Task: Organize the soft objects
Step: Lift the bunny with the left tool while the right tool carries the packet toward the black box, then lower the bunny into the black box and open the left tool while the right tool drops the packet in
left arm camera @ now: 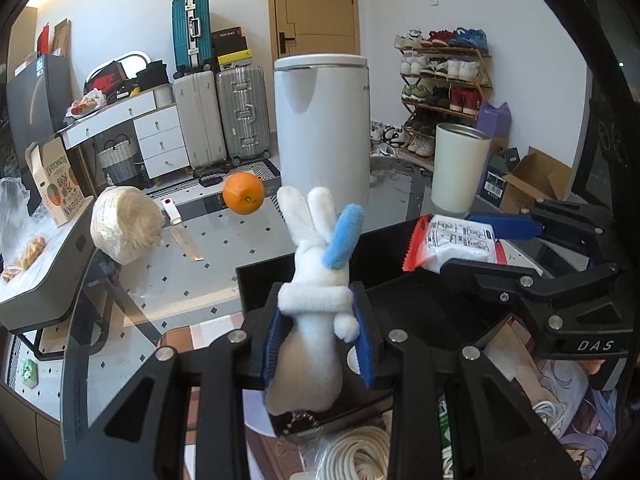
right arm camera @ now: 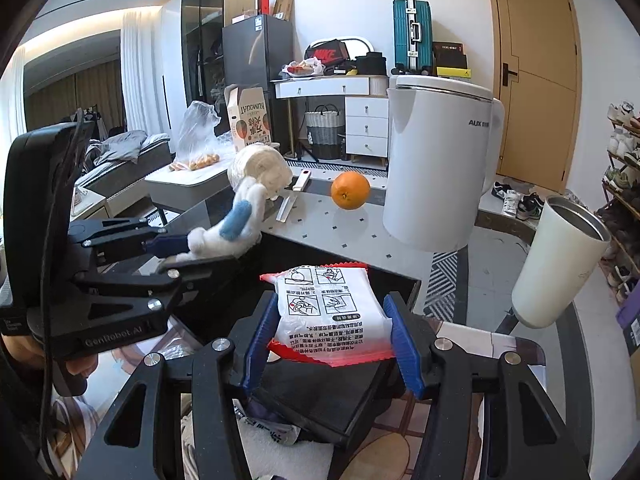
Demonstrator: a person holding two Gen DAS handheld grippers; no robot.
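My left gripper (left arm camera: 320, 340) is shut on a white plush rabbit (left arm camera: 316, 312) with a blue ear, held upright over a black box (left arm camera: 420, 312). It also shows in the right wrist view (right arm camera: 228, 228), at the left. My right gripper (right arm camera: 332, 340) is shut on a white packet with red edges (right arm camera: 328, 312), held above the black box (right arm camera: 320, 396). The packet also shows in the left wrist view (left arm camera: 456, 244), at the right, between the right gripper's blue fingers (left arm camera: 504, 226).
On the table (left arm camera: 208, 264) stand a white kettle (left arm camera: 324, 128), an orange (left arm camera: 243, 193), a cream cup (left arm camera: 460, 168), a knife (left arm camera: 180, 232) and a wrapped round bundle (left arm camera: 124, 228). Coiled white cable (left arm camera: 356, 456) lies below. Suitcases, drawers and a shoe rack stand behind.
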